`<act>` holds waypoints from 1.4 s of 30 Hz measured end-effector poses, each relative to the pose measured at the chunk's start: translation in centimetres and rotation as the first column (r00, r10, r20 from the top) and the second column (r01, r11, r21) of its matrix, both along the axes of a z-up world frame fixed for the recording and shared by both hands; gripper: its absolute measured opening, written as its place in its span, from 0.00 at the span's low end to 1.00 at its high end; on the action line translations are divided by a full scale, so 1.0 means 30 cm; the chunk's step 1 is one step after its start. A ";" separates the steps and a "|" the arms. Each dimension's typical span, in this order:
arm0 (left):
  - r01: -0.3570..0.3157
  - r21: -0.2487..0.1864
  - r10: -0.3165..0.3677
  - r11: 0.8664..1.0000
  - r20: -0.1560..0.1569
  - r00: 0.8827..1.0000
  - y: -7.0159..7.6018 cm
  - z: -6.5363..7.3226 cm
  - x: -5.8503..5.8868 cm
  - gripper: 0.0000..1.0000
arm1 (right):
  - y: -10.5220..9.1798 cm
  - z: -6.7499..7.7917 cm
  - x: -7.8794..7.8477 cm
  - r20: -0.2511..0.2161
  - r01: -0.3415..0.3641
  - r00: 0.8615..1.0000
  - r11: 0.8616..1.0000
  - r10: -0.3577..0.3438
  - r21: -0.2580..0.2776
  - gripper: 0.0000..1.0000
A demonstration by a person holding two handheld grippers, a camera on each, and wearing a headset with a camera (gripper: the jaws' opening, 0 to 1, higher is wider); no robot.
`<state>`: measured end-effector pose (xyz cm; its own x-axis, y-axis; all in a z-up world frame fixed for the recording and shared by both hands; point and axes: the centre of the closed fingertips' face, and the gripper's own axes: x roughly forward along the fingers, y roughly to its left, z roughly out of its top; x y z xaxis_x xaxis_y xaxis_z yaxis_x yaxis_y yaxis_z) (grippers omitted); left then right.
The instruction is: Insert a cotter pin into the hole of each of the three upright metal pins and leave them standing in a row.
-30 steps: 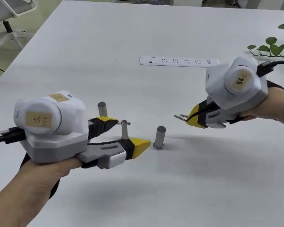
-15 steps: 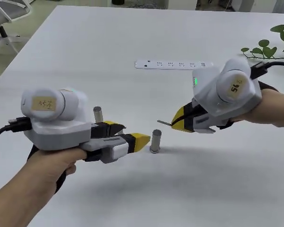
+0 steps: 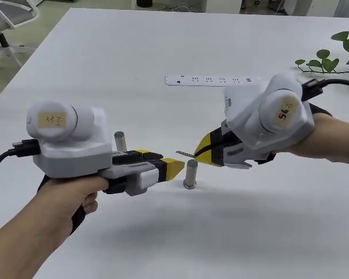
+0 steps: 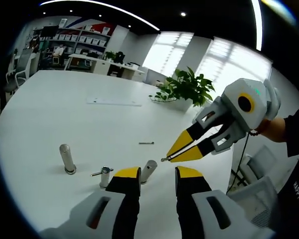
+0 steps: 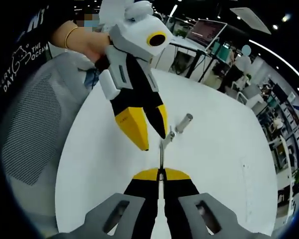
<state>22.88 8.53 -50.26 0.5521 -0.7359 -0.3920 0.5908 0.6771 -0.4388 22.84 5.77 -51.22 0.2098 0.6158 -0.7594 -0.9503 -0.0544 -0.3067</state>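
Right gripper: fingers pinched on a cotter pin, pointing forward. Left gripper: fingers apart, opposite. Two metal pins beyond, on white bench.

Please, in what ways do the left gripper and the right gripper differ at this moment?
The left gripper has its jaws apart and holds nothing; the right gripper has its jaws shut on a cotter pin. In the head view the left gripper lies about level, while the right gripper tilts down, its tip just above a metal pin. Both have yellow jaw tips and pale grey bodies.
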 end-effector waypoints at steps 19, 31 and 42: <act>0.022 -0.055 -0.023 0.998 -0.024 0.999 -0.019 0.016 -0.011 0.06 | 0.040 0.000 -0.031 0.010 -0.053 0.999 0.999 0.053 0.000 0.00; 0.027 -0.064 -0.029 0.998 -0.037 0.999 -0.023 0.009 -0.019 0.01 | 0.053 0.002 -0.036 0.023 -0.060 0.998 0.998 0.060 0.001 0.00; 0.044 -0.062 -0.045 0.997 -0.017 0.999 -0.025 0.013 -0.028 0.00 | 0.055 0.004 -0.041 0.024 -0.059 0.998 0.998 0.059 0.001 0.00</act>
